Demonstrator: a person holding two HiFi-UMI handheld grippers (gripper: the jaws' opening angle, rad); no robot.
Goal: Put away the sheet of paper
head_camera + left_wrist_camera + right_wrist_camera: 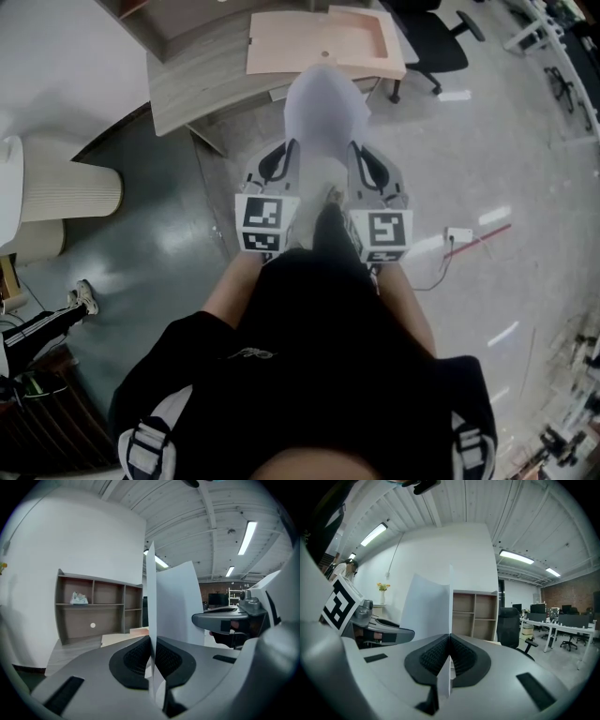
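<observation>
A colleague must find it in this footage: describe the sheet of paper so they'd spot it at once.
Start at the wooden desk ahead of the person, with a peach tray on it. Just before it, the left gripper and right gripper each pinch the sheet of paper. It alone is white, bowed and held aloft.

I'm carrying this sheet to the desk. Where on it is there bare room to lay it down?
Bare desk top lies between the peach tray and the desk's left edge. The right end is crowded: the tray covers it, with an office chair beside it.
</observation>
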